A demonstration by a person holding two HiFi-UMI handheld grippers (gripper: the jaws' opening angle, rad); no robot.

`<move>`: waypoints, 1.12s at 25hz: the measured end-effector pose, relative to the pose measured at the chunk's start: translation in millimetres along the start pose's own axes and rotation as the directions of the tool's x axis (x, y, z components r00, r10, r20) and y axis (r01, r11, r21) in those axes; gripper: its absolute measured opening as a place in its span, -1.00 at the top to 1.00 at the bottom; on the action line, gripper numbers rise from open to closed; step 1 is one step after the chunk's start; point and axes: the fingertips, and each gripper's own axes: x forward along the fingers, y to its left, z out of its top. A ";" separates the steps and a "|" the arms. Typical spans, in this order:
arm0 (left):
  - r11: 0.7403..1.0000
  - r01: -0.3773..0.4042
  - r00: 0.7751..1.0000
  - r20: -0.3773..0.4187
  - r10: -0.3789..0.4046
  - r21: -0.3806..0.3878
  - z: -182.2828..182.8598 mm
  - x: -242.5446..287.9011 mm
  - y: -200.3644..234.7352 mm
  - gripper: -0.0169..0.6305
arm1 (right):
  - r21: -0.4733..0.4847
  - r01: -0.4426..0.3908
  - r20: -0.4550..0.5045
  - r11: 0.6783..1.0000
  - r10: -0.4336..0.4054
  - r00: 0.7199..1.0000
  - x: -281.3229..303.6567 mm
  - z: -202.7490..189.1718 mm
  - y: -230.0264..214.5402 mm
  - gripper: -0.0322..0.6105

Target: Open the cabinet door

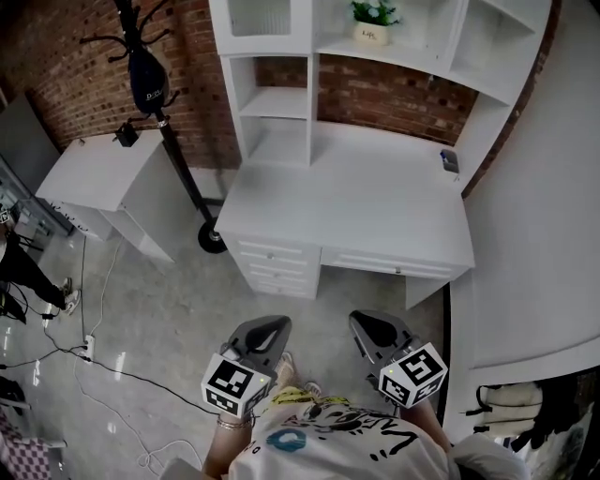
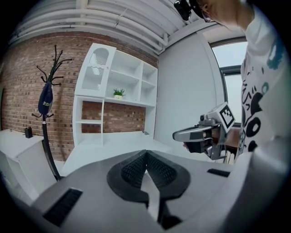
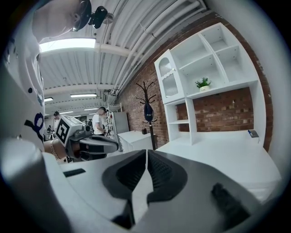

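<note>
The white desk [image 1: 375,202] carries a hutch of shelves. The hutch's glass-fronted cabinet door [image 1: 259,15] is at the top left and stands shut; it also shows in the left gripper view [image 2: 96,69] and the right gripper view [image 3: 167,78]. Both grippers hang well short of the desk, over the floor, side by side. My left gripper [image 1: 277,324] is shut with nothing between its jaws [image 2: 146,154]. My right gripper [image 1: 362,324] is also shut and holds nothing [image 3: 146,153].
A black coat stand [image 1: 161,98] with a dark bag rises left of the desk, beside a low white cabinet [image 1: 103,176]. A potted plant [image 1: 373,21] sits on a shelf, a small dark object [image 1: 450,159] on the desktop. Drawers [image 1: 277,262] face me. Cables [image 1: 103,370] cross the floor.
</note>
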 end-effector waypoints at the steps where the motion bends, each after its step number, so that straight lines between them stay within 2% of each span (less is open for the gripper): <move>1: 1.000 -0.002 1.000 0.001 0.002 0.002 0.9 1.9 3.1 0.91 | 0.000 -0.002 0.002 1.000 0.002 1.000 3.2 0.9 -2.4 0.81; 17: 0.997 0.058 0.998 0.007 -0.058 0.043 28.2 49.3 70.4 0.91 | 0.033 0.013 0.023 0.999 -0.013 1.000 75.2 25.5 -33.5 0.81; 28: 0.991 0.118 0.993 0.010 -0.119 0.062 44.8 70.1 122.0 0.91 | 0.033 0.064 0.039 0.997 -0.066 0.997 123.1 52.0 -45.6 0.81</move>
